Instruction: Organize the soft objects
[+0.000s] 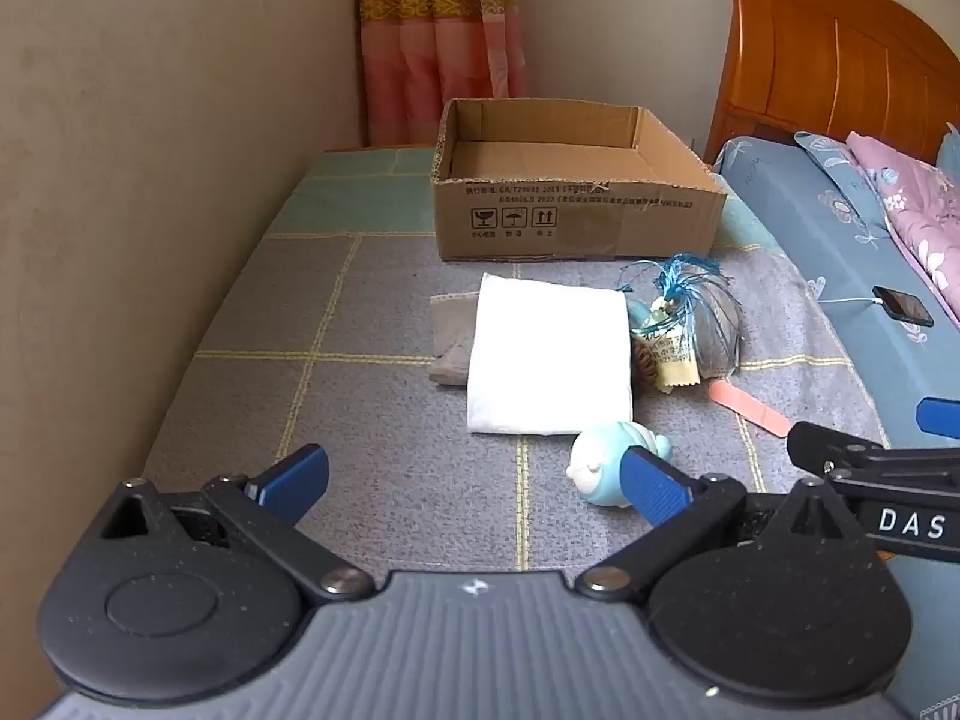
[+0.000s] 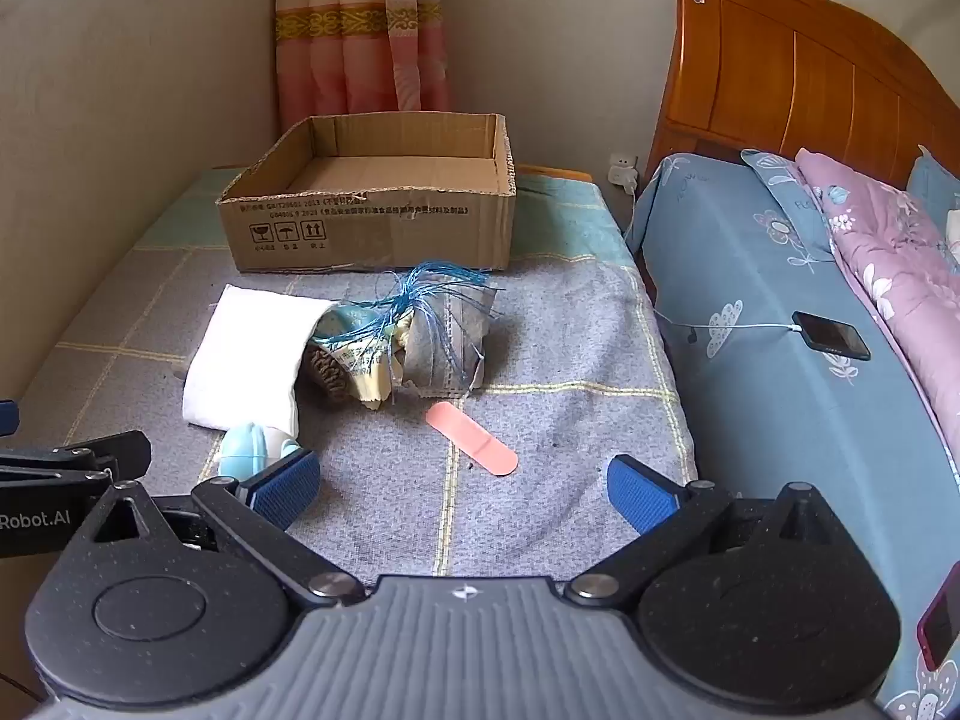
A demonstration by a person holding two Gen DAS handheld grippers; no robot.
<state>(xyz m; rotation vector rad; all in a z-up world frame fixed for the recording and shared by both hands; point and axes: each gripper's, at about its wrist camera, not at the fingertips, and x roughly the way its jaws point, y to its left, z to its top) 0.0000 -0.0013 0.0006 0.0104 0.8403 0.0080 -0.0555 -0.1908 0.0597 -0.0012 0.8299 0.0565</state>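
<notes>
While both tongs gape empty | white cloth (image 1: pixel 549 354) folded (flat) | box (image 1: pixel 576 204) open

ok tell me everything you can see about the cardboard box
The cardboard box is a shallow brown corrugated tray with its top cut away, leaving ragged edges. Nothing shows inside it. Black printed text and three handling symbols mark the near wall. It sits upright at the far end of the checked blanket, in front of the curtain, apart from the pile of things nearer the camera.

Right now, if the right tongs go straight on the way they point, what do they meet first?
Probably the pink bandage, lying flat on the grey mat just ahead of the open right tongs. Past it sits the blue-stringed bundle. Depth is uncertain; the tongs may pass above it.
</notes>
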